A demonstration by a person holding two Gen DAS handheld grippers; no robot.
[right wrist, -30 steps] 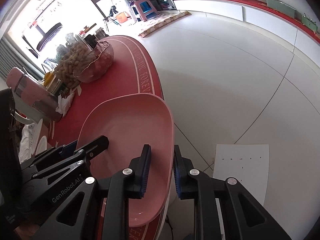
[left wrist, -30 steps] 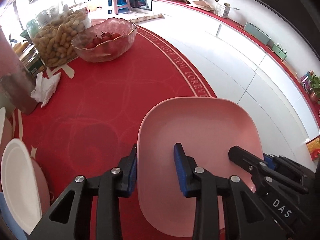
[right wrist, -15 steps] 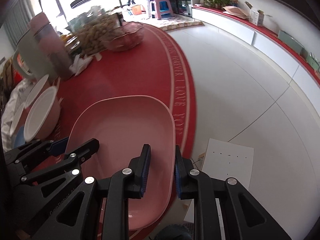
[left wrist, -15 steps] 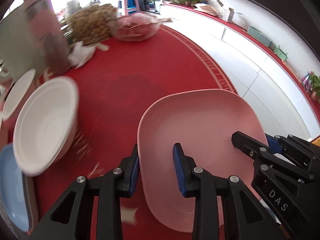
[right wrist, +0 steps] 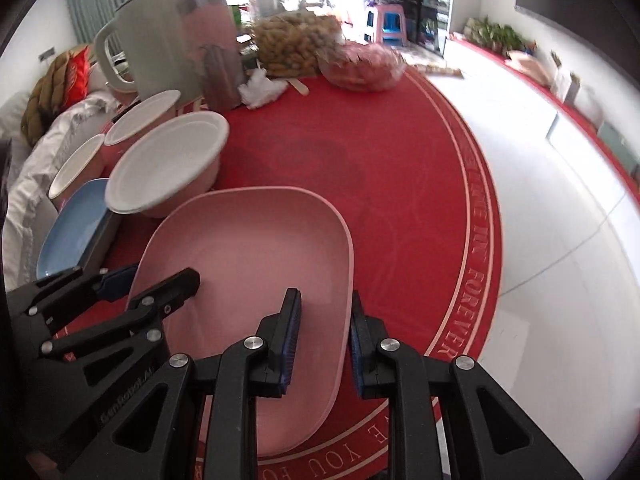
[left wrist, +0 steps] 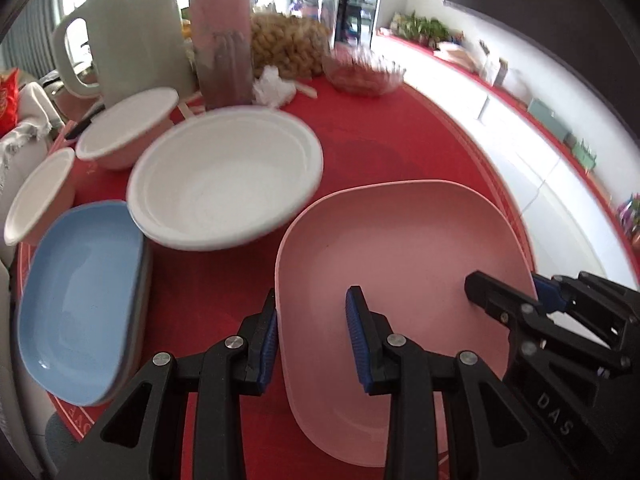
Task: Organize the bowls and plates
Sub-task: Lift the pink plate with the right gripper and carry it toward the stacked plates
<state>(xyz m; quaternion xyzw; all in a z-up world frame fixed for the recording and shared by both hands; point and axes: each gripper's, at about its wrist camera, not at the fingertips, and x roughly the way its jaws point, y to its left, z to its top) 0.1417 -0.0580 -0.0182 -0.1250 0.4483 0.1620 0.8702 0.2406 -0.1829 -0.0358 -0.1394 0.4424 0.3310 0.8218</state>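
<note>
Both grippers hold a pink rounded-square plate [left wrist: 400,248] just above the red tablecloth [left wrist: 380,148]. My left gripper [left wrist: 312,340] is shut on the plate's left rim, with one blue pad inside and one outside. My right gripper [right wrist: 324,340] is shut on the right rim of the pink plate [right wrist: 248,248]. In the left wrist view the right gripper [left wrist: 536,292] shows at the plate's far right edge. Left of the plate sit a large white bowl [left wrist: 228,184], a blue plate [left wrist: 76,292] on a grey one, and two small white bowls [left wrist: 128,132].
Behind the bowls stand a pale green pitcher [left wrist: 132,36], a pink bottle [left wrist: 224,40], a jar of peanuts [left wrist: 292,28], a crumpled tissue [left wrist: 276,84] and a glass bowl [left wrist: 364,72]. The round table's edge [right wrist: 484,248] curves along the right, with white floor beyond.
Both grippers have carried the pink plate leftward across the table. The white bowls and blue plate have come into full view beside it. Both grips are unchanged.
</note>
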